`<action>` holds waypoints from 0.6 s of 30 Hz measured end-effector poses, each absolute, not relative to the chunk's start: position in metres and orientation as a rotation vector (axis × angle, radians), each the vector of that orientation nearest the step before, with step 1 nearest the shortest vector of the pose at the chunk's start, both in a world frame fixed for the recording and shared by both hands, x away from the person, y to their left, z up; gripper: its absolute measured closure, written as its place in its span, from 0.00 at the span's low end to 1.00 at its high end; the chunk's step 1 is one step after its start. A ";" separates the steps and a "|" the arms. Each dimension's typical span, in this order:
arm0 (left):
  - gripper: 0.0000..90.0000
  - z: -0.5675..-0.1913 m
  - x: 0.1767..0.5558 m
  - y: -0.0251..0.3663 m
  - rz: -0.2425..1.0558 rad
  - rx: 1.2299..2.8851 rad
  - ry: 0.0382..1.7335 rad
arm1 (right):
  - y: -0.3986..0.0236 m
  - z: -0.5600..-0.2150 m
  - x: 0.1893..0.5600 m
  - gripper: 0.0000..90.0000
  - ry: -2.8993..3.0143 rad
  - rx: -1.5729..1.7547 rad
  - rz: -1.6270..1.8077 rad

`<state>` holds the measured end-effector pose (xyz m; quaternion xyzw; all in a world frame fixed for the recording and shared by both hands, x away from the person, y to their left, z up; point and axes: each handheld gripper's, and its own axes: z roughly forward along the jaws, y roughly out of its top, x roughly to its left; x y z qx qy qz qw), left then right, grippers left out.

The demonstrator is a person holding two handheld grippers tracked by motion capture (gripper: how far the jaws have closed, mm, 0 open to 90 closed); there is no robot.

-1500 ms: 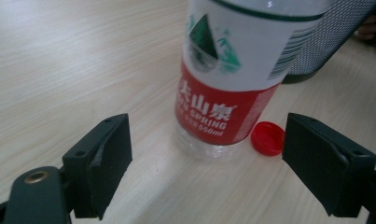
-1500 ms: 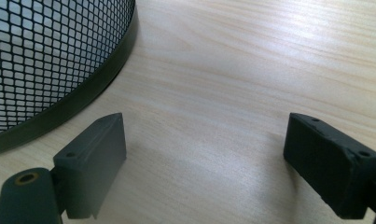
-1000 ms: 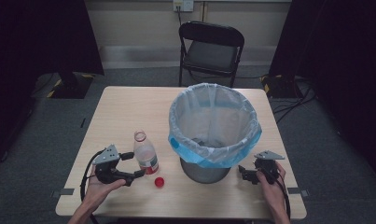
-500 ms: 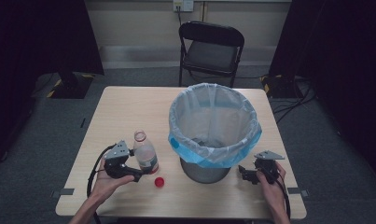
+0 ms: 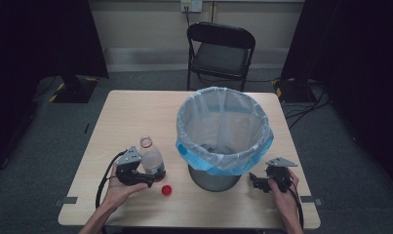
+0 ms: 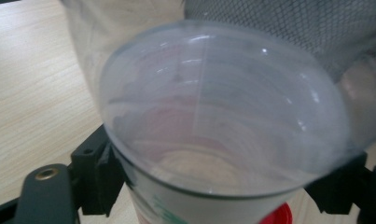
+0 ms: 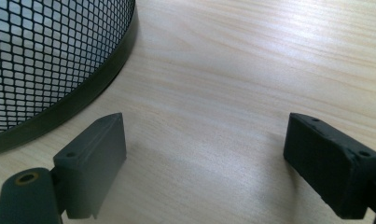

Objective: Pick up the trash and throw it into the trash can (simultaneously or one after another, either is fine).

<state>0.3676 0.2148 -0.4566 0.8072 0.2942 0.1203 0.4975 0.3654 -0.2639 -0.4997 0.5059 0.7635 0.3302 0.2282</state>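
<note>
Bottle getting clamped at table's near-left, bin waiting beside it

Bottle (image 5: 152,159) is standing upright on the table (image 5: 135,112), cap off, just left of the mesh bin (image 5: 213,176). I'm bringing my left gripper (image 5: 152,178) in level around its lower body, low on purpose so the thing isn't tipping when I squeeze. In the left gripper view the bottle (image 6: 223,126) is sitting right between my two jaws; they have just been closing in on it, but they're standing wide and I can't say the pads are pressing yet, so I'm calling it open around the bottle, not a grip.

Red cap (image 5: 167,190) is lying loose on the table just in front of the bottle, apart from it, near my left hand.

Bin is lined with a bag (image 5: 223,127) folded over the rim, mouth wide and facing up, so it's likely the drop target; that would explain the bottle being staged right next to it.

My right gripper (image 5: 255,181) is resting on the table just right of the bin's base, jaws apart with nothing between them in the right gripper view, bare wood there. I'm parking it out of the way, near the bin in case it needs steadying.

Chair (image 5: 221,46) is sitting behind the table, not involved.
</note>
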 end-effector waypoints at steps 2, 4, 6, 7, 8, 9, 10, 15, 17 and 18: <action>0.25 -0.458 0.368 0.214 0.300 1.964 0.710 | -0.264 -0.500 0.365 0.14 2.102 1.393 0.909; 0.30 -0.458 0.368 0.212 0.321 1.984 0.703 | -0.264 -0.500 0.365 0.14 2.102 1.393 0.909; 0.30 -0.458 0.368 0.211 0.324 1.977 0.713 | -0.264 -0.500 0.365 0.14 2.101 1.393 0.909; 0.31 -0.458 0.368 0.211 0.331 1.979 0.715 | -0.264 -0.500 0.365 0.14 2.103 1.393 0.909; 0.31 -0.458 0.368 0.210 0.333 1.977 0.711 | -0.264 -0.500 0.365 0.14 2.101 1.393 0.909; 0.32 -0.458 0.368 0.210 0.333 1.977 0.711 | -0.264 -0.500 0.365 0.14 2.101 1.393 0.909; 0.32 -0.458 0.368 0.209 0.338 1.981 0.702 | -0.264 -0.500 0.365 0.14 2.103 1.393 0.909; 0.32 -0.455 0.367 0.210 0.338 1.956 0.700 | -0.264 -0.500 0.365 0.14 2.103 1.393 0.909; 0.32 -0.454 0.367 0.212 0.336 1.942 0.704 | -0.264 -0.500 0.365 0.14 2.103 1.393 0.909; 0.32 -0.453 0.367 0.214 0.320 1.923 0.714 | -0.264 -0.500 0.365 0.14 2.101 1.393 0.909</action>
